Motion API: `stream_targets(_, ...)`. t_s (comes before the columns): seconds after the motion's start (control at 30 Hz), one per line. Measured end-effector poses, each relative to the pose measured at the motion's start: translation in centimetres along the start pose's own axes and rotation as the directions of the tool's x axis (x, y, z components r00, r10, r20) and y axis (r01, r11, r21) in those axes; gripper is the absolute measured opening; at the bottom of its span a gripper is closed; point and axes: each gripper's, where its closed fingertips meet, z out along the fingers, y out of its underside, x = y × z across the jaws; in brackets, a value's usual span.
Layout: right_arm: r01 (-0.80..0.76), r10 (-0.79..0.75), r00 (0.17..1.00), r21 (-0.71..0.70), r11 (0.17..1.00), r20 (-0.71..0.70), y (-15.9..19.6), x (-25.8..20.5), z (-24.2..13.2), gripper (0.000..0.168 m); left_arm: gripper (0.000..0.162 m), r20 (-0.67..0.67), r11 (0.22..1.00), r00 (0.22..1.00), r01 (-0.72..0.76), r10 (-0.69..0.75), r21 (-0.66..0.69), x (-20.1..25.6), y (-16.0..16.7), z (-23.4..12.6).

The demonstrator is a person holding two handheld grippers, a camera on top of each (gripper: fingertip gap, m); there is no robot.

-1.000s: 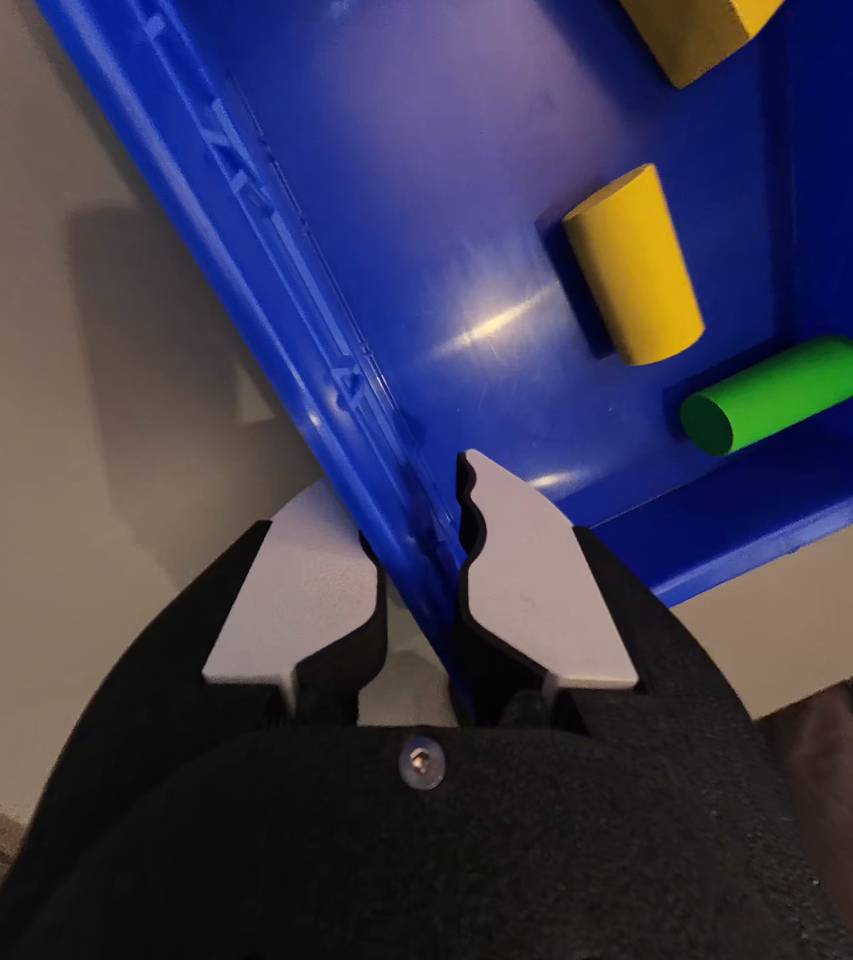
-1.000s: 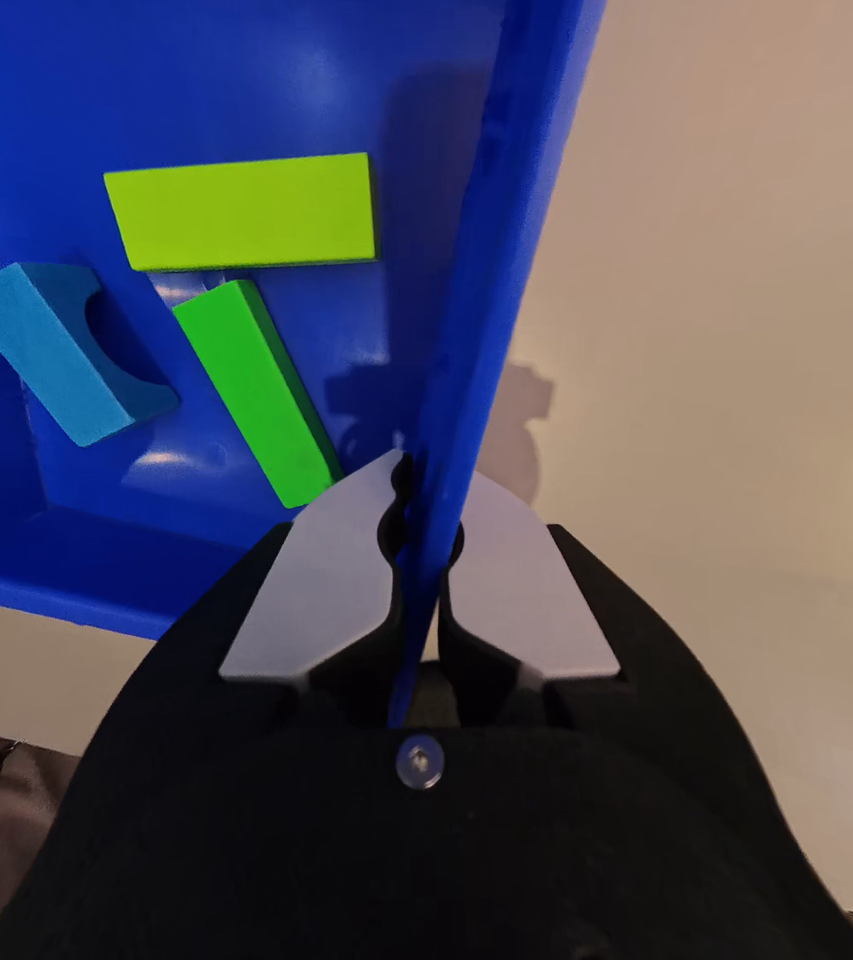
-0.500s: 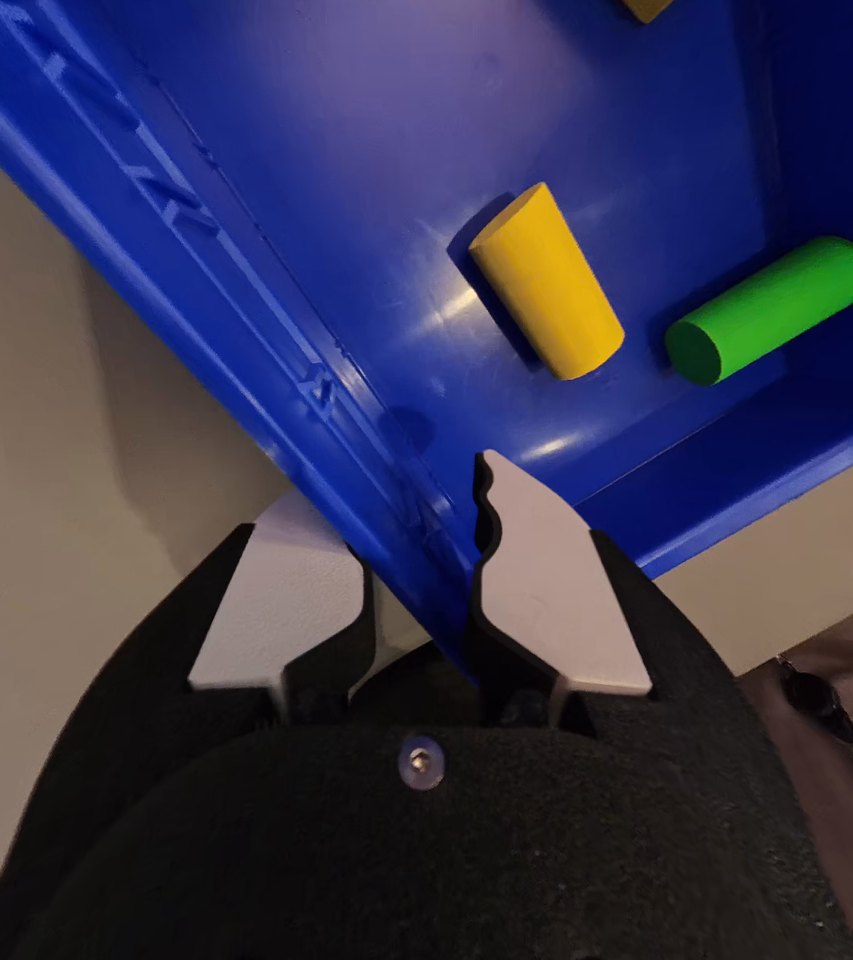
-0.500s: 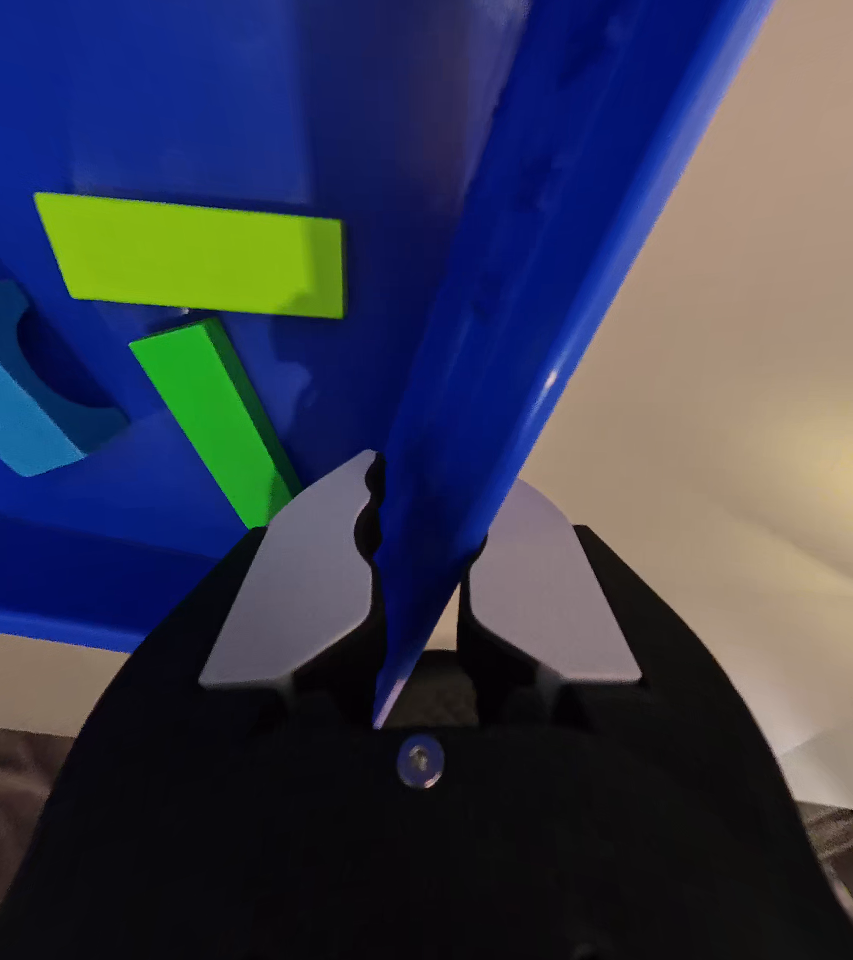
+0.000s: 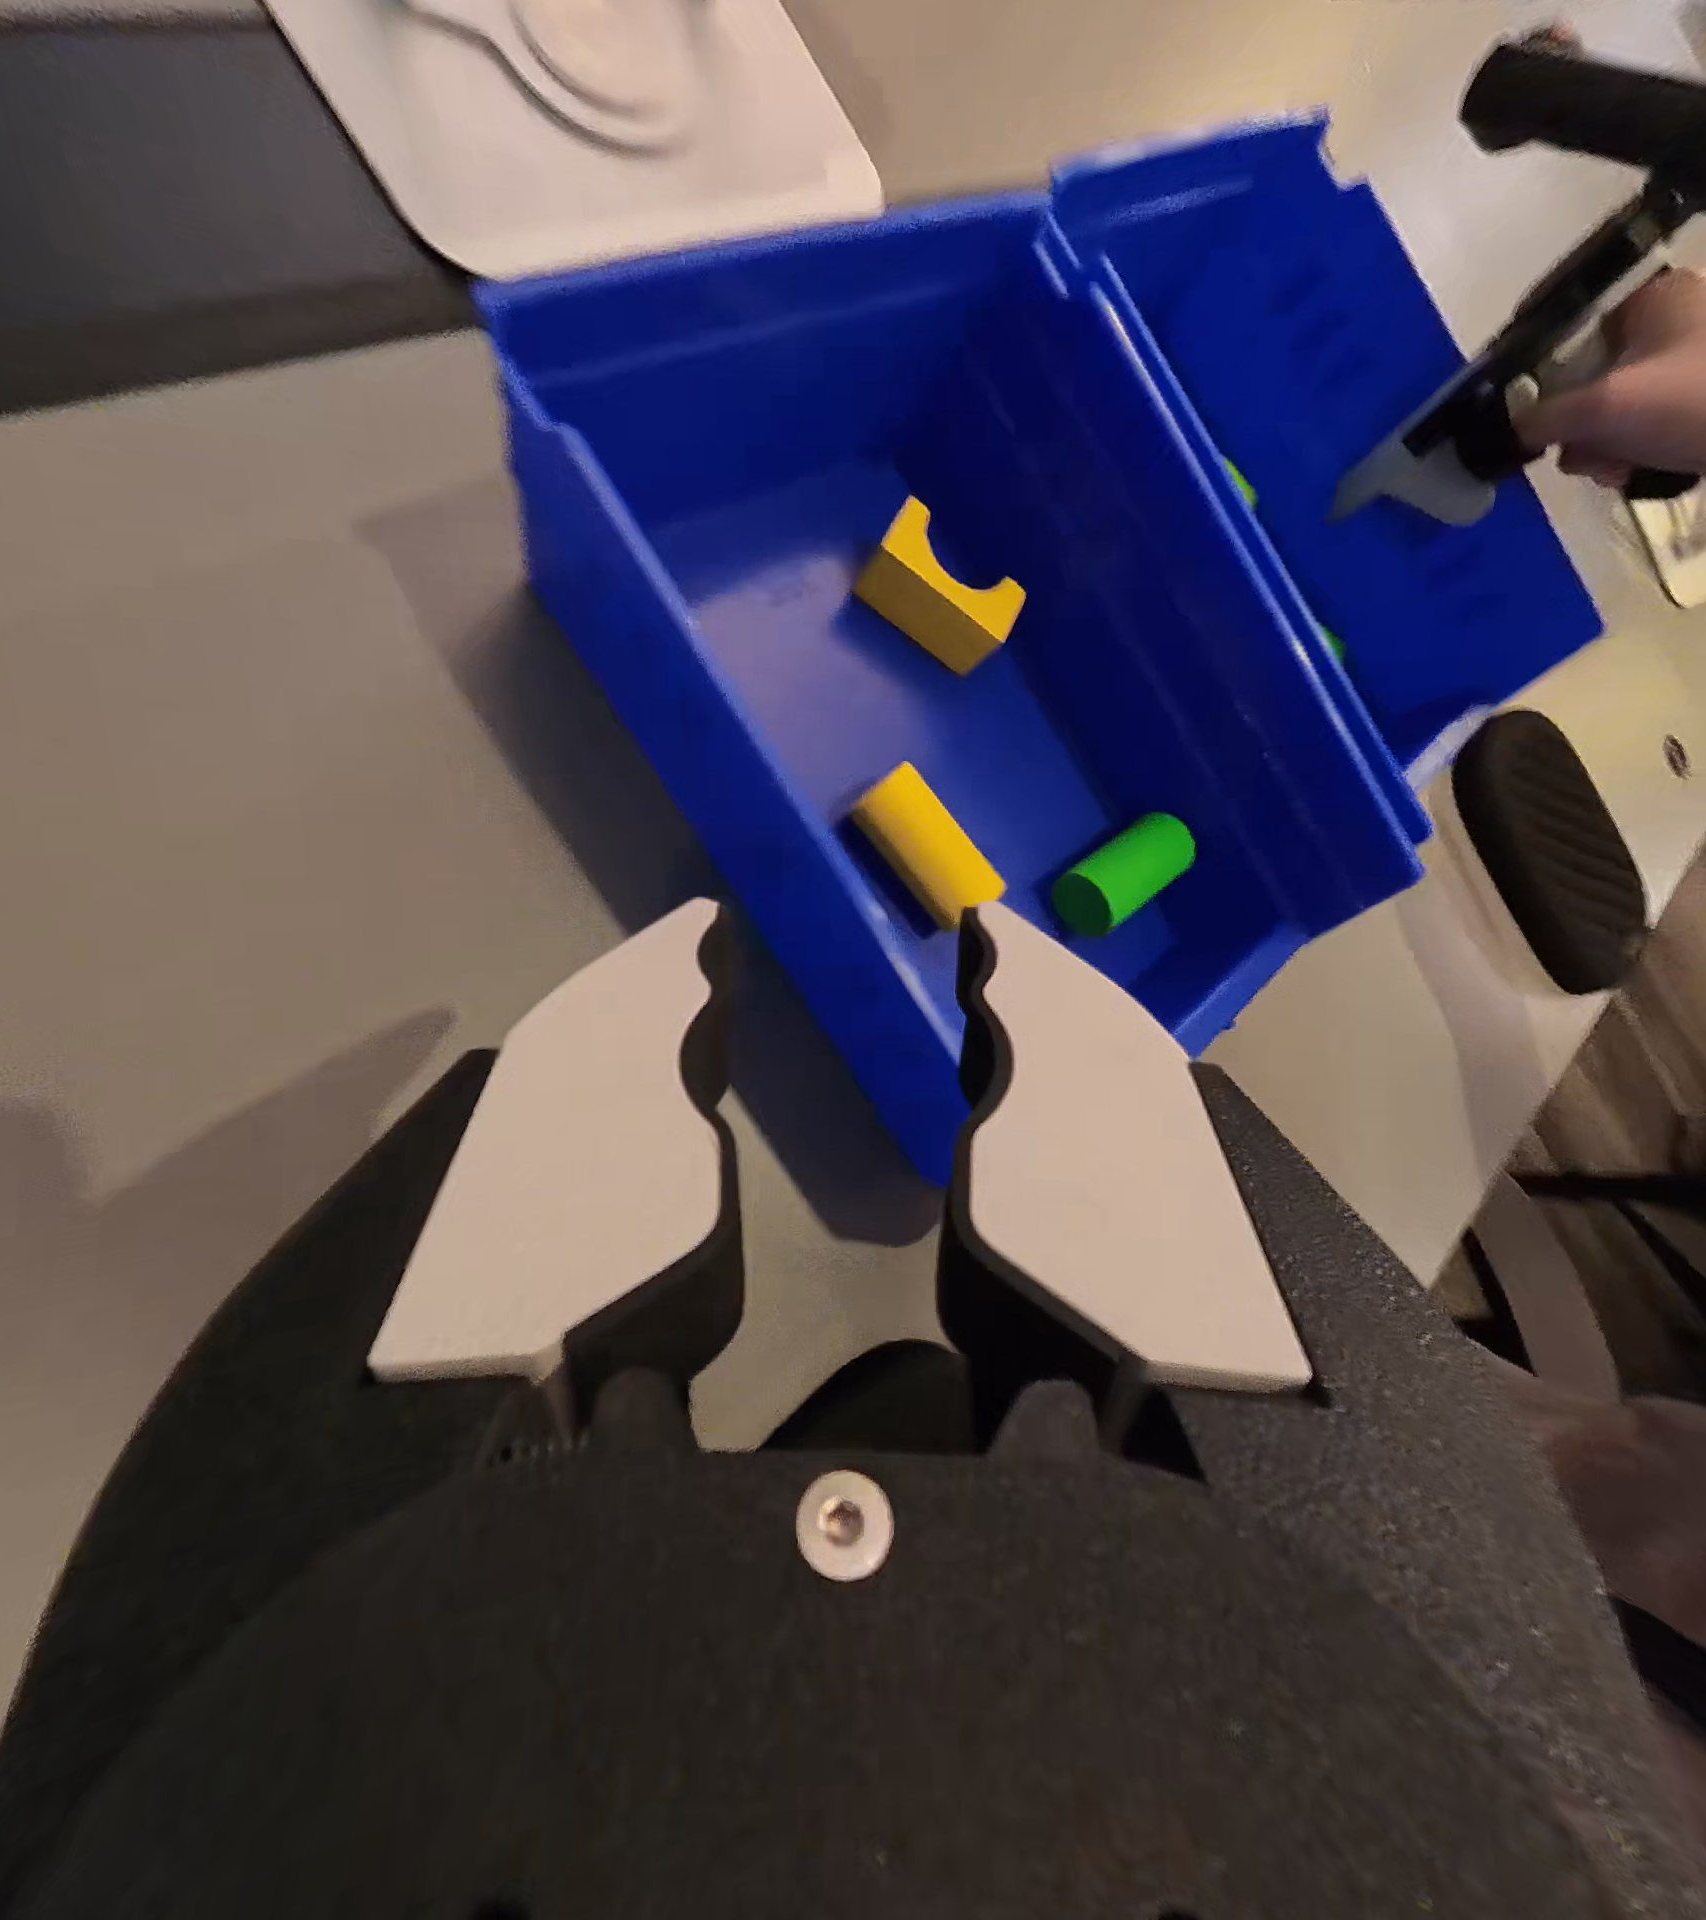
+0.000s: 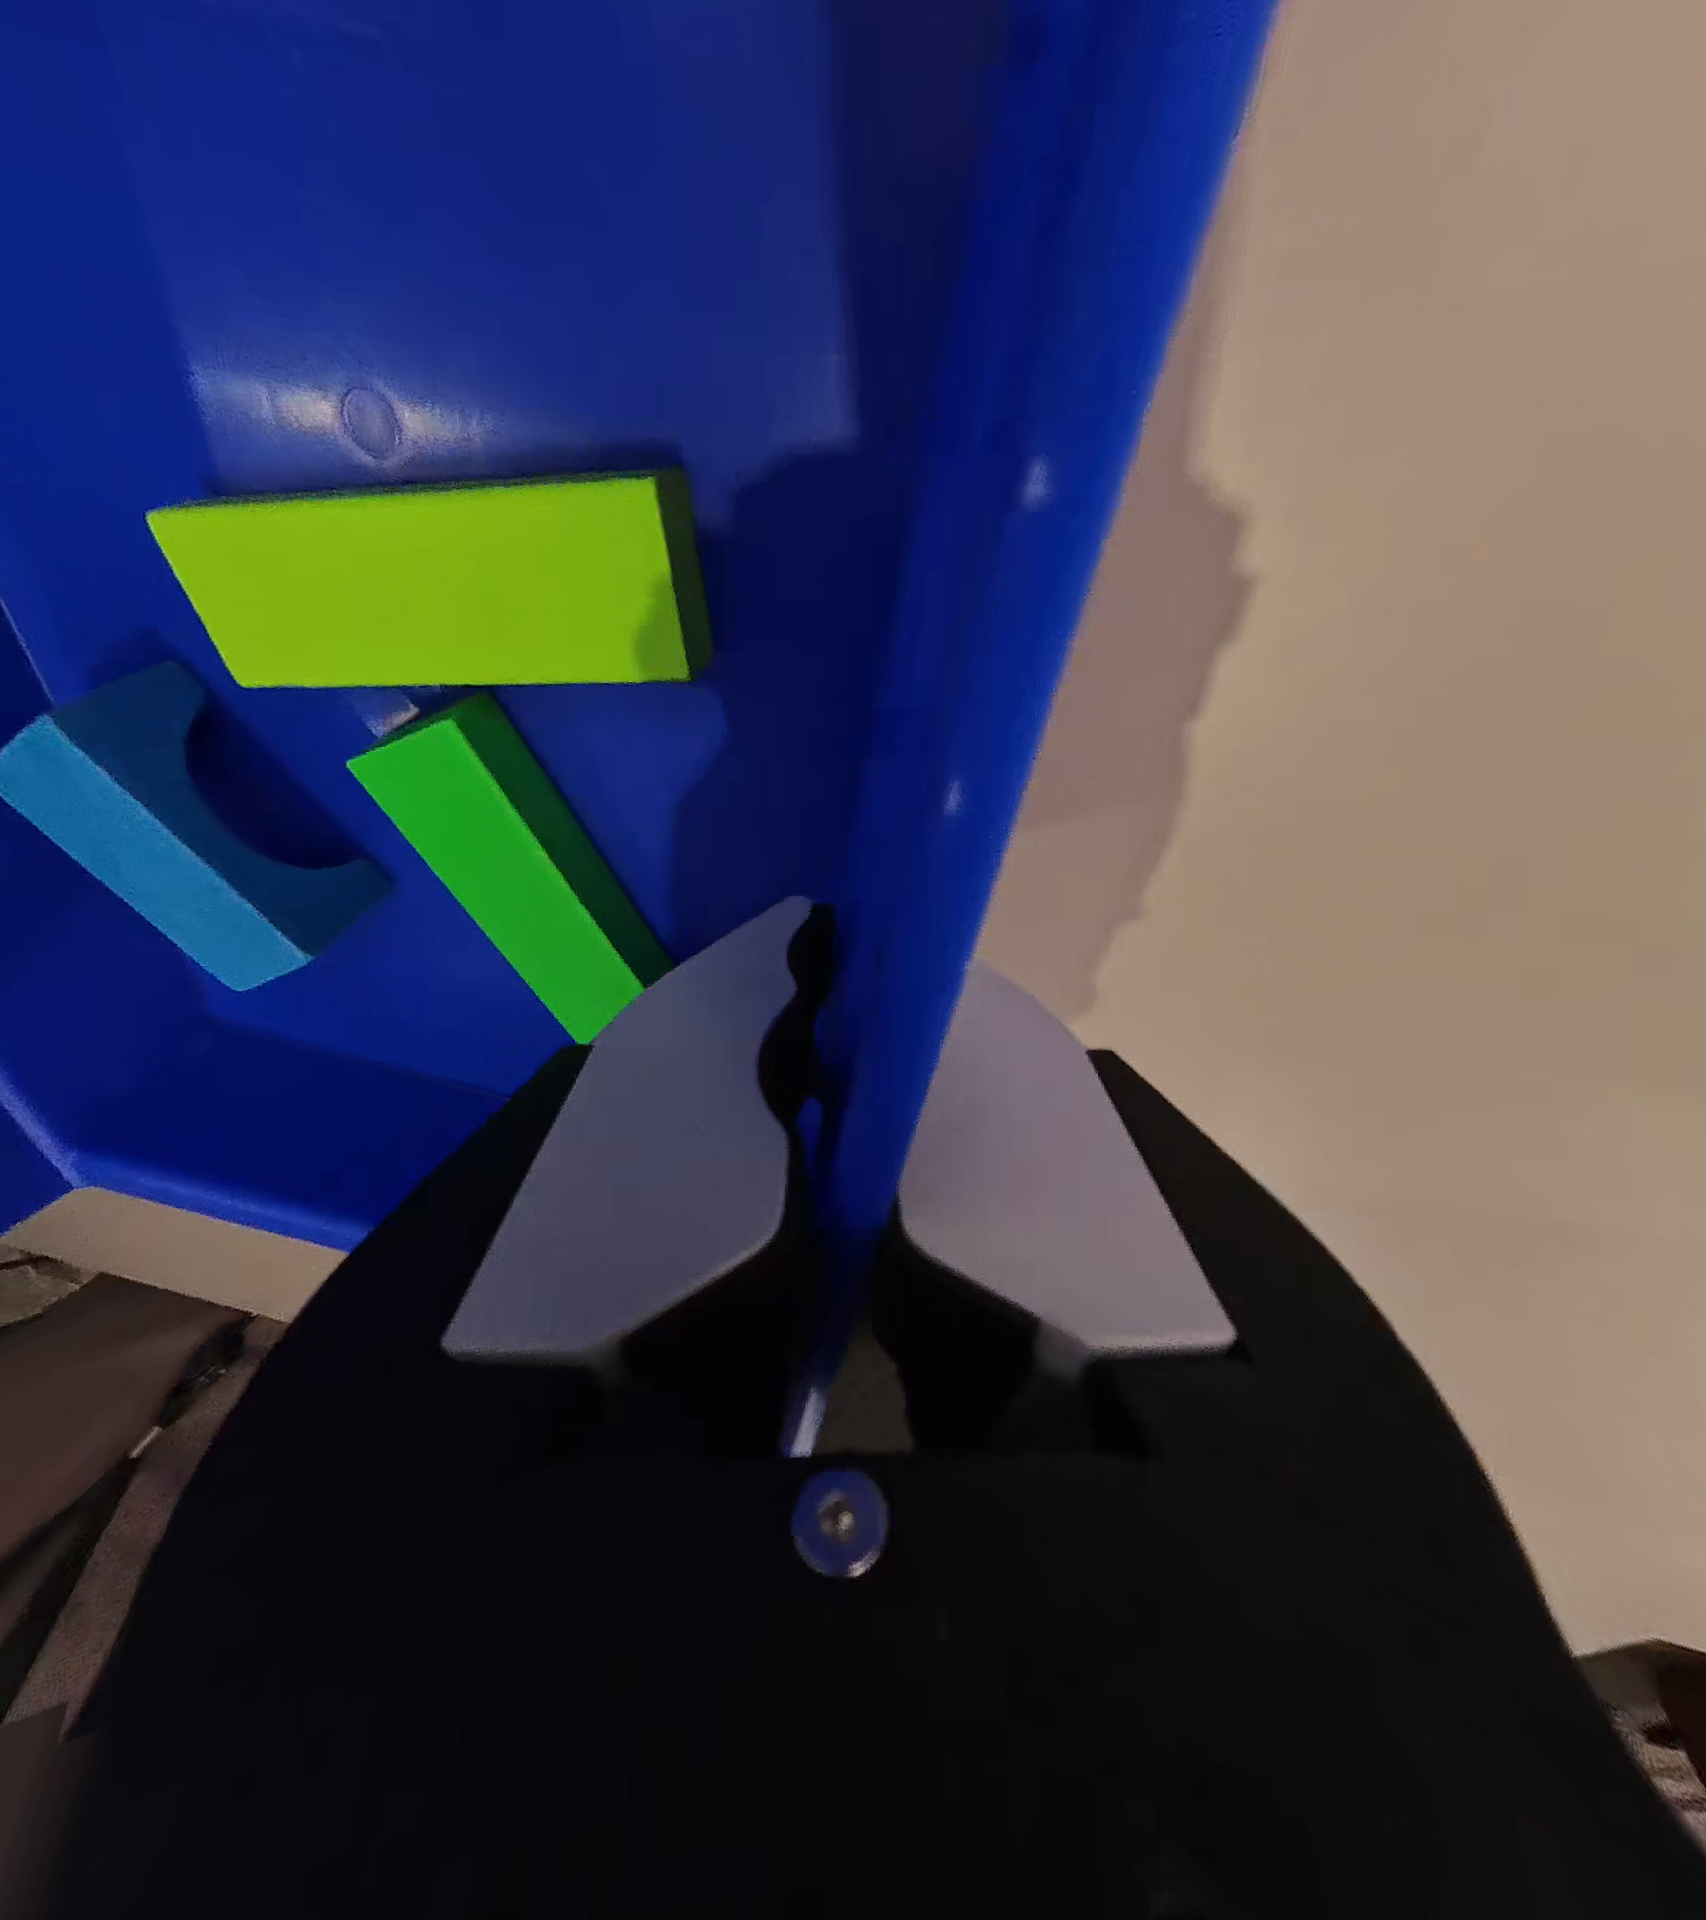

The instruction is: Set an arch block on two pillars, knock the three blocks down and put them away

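On the grey table (image 5: 153, 727), our left gripper (image 5: 838, 935) hangs open and empty beside the left bin (image 5: 724, 343) holding yellow arch (image 5: 937, 603) and pillars. Our right gripper (image 6: 870, 997) pinches the right bin (image 6: 984, 520) wall; we should release it gently.

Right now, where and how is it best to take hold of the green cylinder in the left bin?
Grip the green cylinder across its round middle, coming straight down through the bin's open top. It lies flat on the floor with bare space on both long sides. The open left gripper is nearest, so I would probably use that one.
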Motion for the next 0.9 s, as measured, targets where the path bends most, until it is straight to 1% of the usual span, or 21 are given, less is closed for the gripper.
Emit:
stream_targets(0.07,-0.001,0.001,1.0,0.0,1.0,-0.003,0.6,0.7,-0.6,0.006,0.042,0.054,0.998,0.999,-0.006,0.003,0.061,-1.0,-0.1,-2.7)
stream_targets(0.2,-0.02,0.019,0.999,-0.018,1.0,-0.033,2.6,2.0,-3.1,0.006,0.041,0.073,0.98,0.997,0.01,-0.025,0.197,-1.9,-0.1,-7.6)
stream_targets(0.33,-0.031,0.031,0.999,0.007,1.0,-0.043,3.3,1.0,-8.3,0.006,0.041,0.094,0.943,0.986,0.101,-0.137,0.319,-4.0,0.3,-11.3)
stream_targets(0.37,-0.027,0.028,0.998,0.021,0.999,-0.057,3.2,0.3,-10.0,0.006,0.042,0.108,0.934,0.98,0.121,-0.166,0.335,-4.7,0.7,-11.9)
stream_targets(0.43,-0.001,0.004,0.996,0.038,0.999,-0.091,2.5,-2.0,-13.2,0.006,0.047,0.117,0.918,0.969,0.164,-0.219,0.361,-5.9,1.4,-13.1)
stream_targets(0.53,0.06,-0.052,0.99,0.059,0.996,-0.134,0.4,-7.1,-16.8,0.005,0.047,0.102,0.889,0.955,0.217,-0.28,0.404,-7.2,2.4,-14.6)
stream_targets(0.6,0.112,-0.102,0.987,0.081,0.99,-0.123,-1.6,-11.9,-17.6,0.005,0.047,0.096,0.865,0.945,0.243,-0.314,0.44,-7.7,2.8,-15.9)
stream_targets(0.63,0.13,-0.121,0.988,0.094,0.987,-0.093,-2.6,-14.7,-17.4,0.005,0.049,0.101,0.849,0.936,0.257,-0.338,0.461,-8.1,3.1,-16.5)
stream_targets(0.67,0.15,-0.145,0.988,0.103,0.983,-0.058,-3.7,-17.6,-16.9,0.005,0.053,0.113,0.83,0.923,0.272,-0.369,0.486,-8.5,3.4,-17.3)
stream_targets(0.77,0.252,-0.259,0.965,0.121,0.96,0.046,-6.4,-27.2,-14.5,0.005,0.056,0.159,0.77,0.875,0.301,-0.457,0.562,-9.7,4.4,-19.8)
stream_targets(0.83,0.305,-0.32,0.941,0.132,0.943,0.107,-7.8,-33.2,-12.4,0.005,0.056,0.182,0.743,0.856,0.291,-0.483,0.602,-10.0,4.9,-21.2)
stream_targets(0.9,0.337,-0.355,0.92,0.13,0.933,0.164,-8.8,-38.4,-10.1,0.005,0.055,0.178,0.715,0.849,0.285,-0.498,0.638,-9.9,5.2,-22.4)
